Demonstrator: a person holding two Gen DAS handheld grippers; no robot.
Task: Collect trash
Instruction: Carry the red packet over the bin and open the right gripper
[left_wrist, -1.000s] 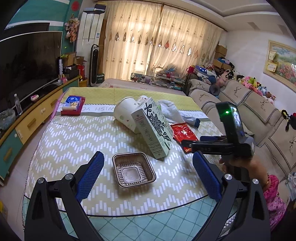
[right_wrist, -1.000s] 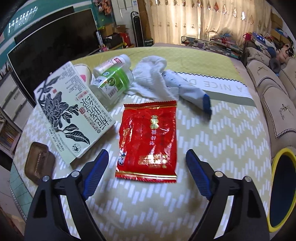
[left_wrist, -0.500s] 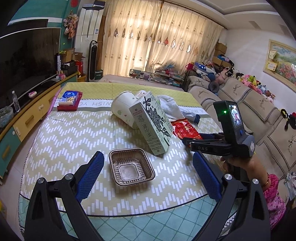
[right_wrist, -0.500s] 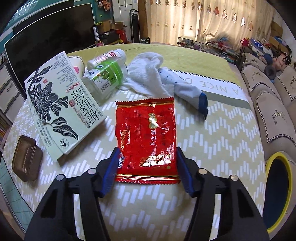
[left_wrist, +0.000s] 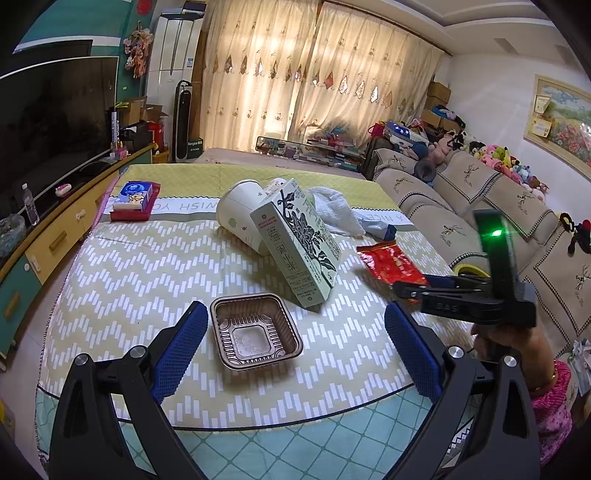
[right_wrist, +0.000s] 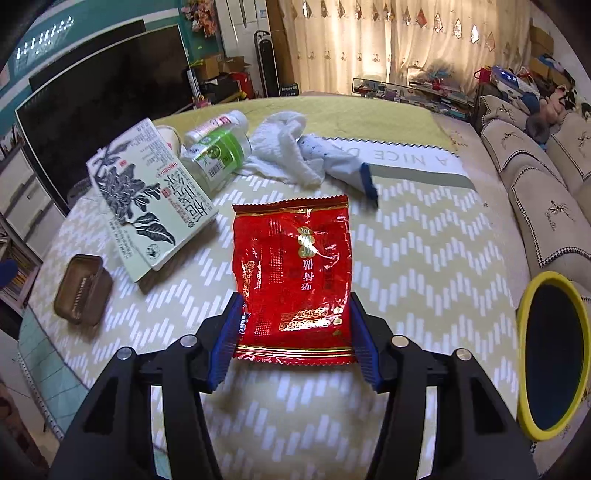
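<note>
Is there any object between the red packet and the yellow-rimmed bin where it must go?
Nothing visible. The red packet sits between the right gripper pads; only bare tablecloth lies between it and the yellow-rimmed bin, beside the table edge.

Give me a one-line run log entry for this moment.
right gripper: shut on red snack packet, just closed in | left gripper: open, over brown tray | bin: at right

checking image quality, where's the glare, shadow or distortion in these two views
Left wrist view: backlit curtains glow bright, fisheye bends the table edge, everything stays sharp. Right wrist view: foil glare on the red packet, its soft shadow just below, corners vignetted black.
</note>
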